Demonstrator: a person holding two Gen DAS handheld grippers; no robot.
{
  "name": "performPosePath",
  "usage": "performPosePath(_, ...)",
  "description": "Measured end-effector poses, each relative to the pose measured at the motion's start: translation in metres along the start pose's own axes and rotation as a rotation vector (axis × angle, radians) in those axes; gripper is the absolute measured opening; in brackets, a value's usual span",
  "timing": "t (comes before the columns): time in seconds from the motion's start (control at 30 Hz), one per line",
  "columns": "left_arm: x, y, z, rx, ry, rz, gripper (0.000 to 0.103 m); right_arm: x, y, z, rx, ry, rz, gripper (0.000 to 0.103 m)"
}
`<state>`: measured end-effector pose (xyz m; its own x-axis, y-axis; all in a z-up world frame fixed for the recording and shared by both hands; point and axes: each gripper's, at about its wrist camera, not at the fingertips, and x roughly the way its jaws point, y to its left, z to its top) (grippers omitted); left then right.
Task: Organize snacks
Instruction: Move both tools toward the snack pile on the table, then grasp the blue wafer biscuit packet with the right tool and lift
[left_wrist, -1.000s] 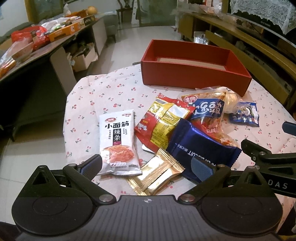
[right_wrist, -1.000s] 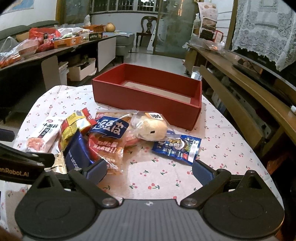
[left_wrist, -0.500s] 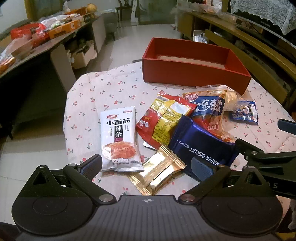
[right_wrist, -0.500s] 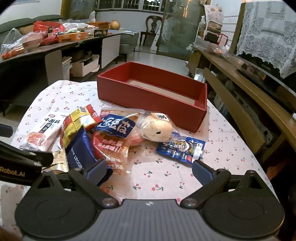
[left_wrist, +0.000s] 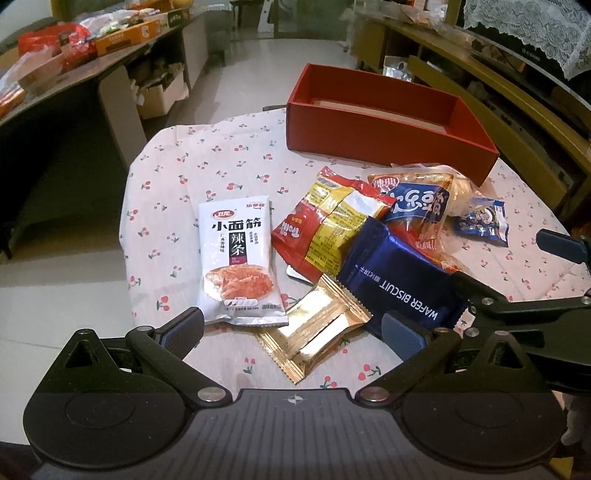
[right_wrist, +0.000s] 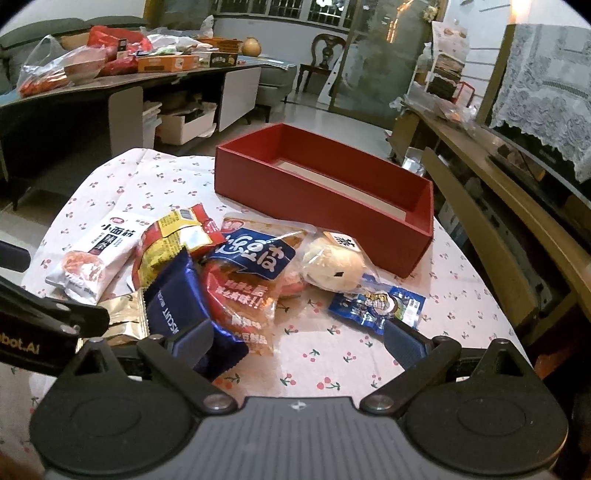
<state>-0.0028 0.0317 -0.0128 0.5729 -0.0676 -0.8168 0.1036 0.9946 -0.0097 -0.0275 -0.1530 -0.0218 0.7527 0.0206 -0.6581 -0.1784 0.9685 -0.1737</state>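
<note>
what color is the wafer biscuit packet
Dark blue with white lettering; the wafer biscuit packet shows best in the left wrist view.

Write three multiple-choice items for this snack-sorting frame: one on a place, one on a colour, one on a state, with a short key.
1. Where does the gold packet lie?
A. Inside the box
B. On the tablecloth, partly under the dark blue wafer biscuit pack
C. Between the fingers of the right gripper

2. What colour is the open box behind the snacks?
A. Red
B. Green
C. White

3. What state is the left gripper in?
A. Shut on the white spicy-strip packet
B. Open, holding nothing
C. Shut on the small blue packet

Key: 1 B, the blue pack's edge overlaps the gold one on the cloth. 2 A, its walls are red inside and out. 3 B, the fingers stand wide apart with only packets lying on the table between them.
</note>
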Motion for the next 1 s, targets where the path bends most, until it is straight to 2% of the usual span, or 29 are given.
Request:
performPosePath(0.33,0.000,0.007,-0.001,-0.025,0.016,-0.019,0.103,0.006,0.009,0.006,-0.057,0.004,0.015,0.103)
performPosePath(0.73,0.000,0.016,-0.002,-0.047,0.027,-0.005,0.103,0.017,0.022,0.014,-0.123,0.021,0.064,0.102)
performPosePath(0.83,0.000,0.016,-0.001,-0.046,0.027,-0.001,0.103,0.019,0.024,0.015,-0.133,0.027,0.093,0.092)
performPosePath(1.0,0.000,0.018,-0.002,-0.044,0.029,0.008,0.103,0.023,0.027,0.016,-0.146,0.046,0.117,0.091)
